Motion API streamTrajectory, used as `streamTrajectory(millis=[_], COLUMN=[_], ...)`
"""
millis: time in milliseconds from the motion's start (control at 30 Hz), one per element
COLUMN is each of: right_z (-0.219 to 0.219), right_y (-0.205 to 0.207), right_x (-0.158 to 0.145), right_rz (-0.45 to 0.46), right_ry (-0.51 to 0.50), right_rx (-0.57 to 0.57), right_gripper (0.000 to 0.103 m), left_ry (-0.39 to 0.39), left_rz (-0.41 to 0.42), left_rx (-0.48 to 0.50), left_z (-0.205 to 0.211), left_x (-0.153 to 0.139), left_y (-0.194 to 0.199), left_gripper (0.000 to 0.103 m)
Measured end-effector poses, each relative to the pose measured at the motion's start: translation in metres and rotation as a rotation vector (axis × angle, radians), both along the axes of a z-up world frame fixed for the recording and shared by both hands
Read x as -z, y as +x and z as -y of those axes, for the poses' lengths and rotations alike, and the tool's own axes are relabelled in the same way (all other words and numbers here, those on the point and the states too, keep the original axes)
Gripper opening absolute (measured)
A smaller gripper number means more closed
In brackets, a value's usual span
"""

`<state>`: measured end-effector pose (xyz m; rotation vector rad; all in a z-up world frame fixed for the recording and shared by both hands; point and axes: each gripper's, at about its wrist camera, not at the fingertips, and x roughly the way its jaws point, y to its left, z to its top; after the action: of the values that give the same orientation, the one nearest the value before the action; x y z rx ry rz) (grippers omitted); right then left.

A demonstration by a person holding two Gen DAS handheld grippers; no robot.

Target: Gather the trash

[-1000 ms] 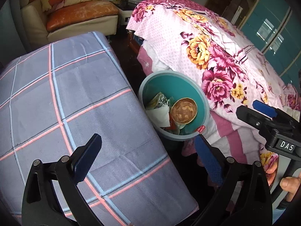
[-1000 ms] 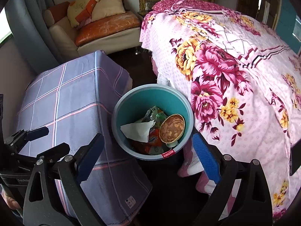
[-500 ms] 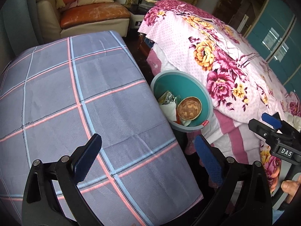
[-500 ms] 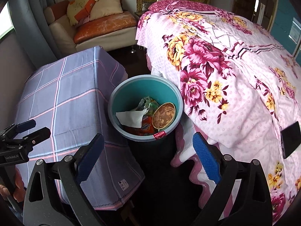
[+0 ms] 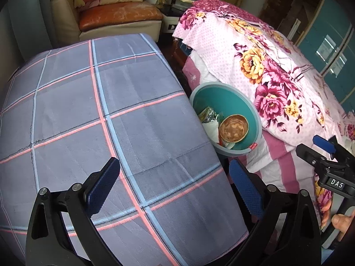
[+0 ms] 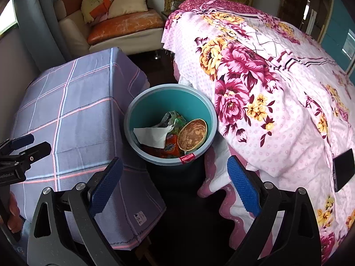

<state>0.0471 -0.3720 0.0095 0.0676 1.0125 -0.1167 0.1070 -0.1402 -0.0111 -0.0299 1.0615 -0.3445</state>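
Observation:
A teal trash bin stands on the floor between a covered table and a bed; it also shows in the left wrist view. Inside lie a brown-stained paper bowl, a white paper, an orange wrapper and a crumpled packet. The bowl also shows in the left wrist view. My left gripper is open and empty above the table's near part. My right gripper is open and empty, above the floor in front of the bin.
The table wears a grey-blue checked cloth, also in the right wrist view. The bed has a pink floral cover. A black phone lies on the bed at the right. A sofa stands at the back.
Both grippers have drawn back and up from the bin, which now looks smaller. The left view has swung left over the table. The bin's contents have not moved.

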Motion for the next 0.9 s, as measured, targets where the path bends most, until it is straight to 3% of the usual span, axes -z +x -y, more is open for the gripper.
streamTrajectory(millis=[600, 900], right_z=[-0.003, -0.001], right_y=[0.018, 0.024], right_x=[0.017, 0.028], right_rz=[-0.024, -0.037], right_ry=[0.007, 0.008], right_rx=[0.001, 0.015], right_gripper=[0.091, 0.091], left_ry=[0.041, 0.080], left_rz=[0.007, 0.065], left_rx=[-0.021, -0.019], left_z=[0.001, 0.006], left_x=[0.014, 0.017], left_y=[0.011, 0.010], left_gripper=[0.099, 0.099])
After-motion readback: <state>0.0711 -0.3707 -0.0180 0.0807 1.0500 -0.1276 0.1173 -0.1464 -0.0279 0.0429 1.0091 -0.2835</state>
